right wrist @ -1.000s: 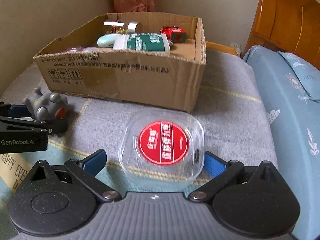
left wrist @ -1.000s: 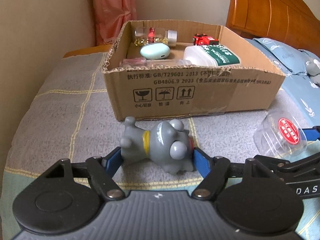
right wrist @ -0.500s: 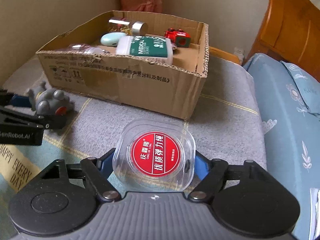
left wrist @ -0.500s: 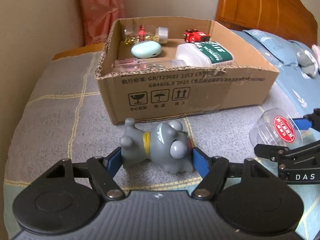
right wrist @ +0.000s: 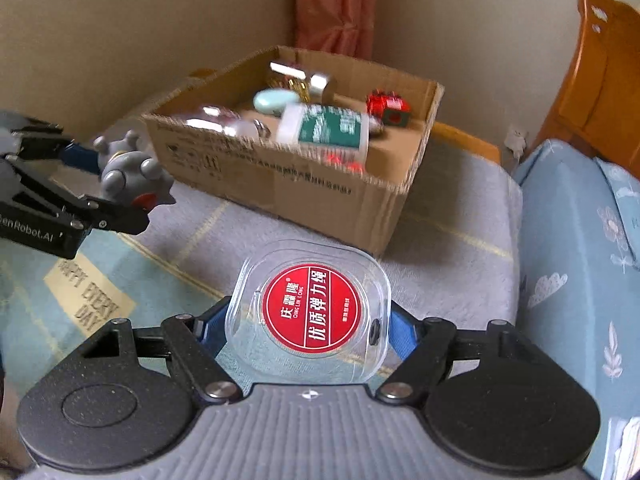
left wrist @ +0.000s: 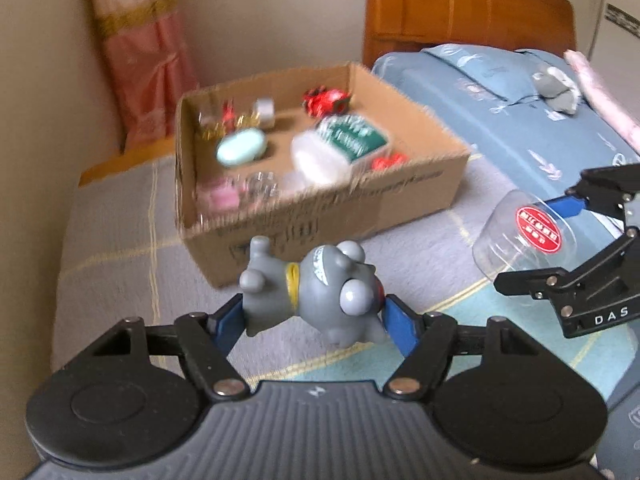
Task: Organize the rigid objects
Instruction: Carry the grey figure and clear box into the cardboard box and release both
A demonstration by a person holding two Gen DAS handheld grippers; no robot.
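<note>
Grey blanket [left wrist: 120, 240] below — my left gripper [left wrist: 312, 320] pinches the toy figure [left wrist: 316, 292]; my right gripper [right wrist: 308, 332], just closed, clamps the clear case [right wrist: 312, 312].

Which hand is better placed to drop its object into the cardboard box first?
Left, probably. Its tool holds the grey toy figure directly before the open cardboard box; the right tool, holding the clear plastic case, sits off its corner.
</note>
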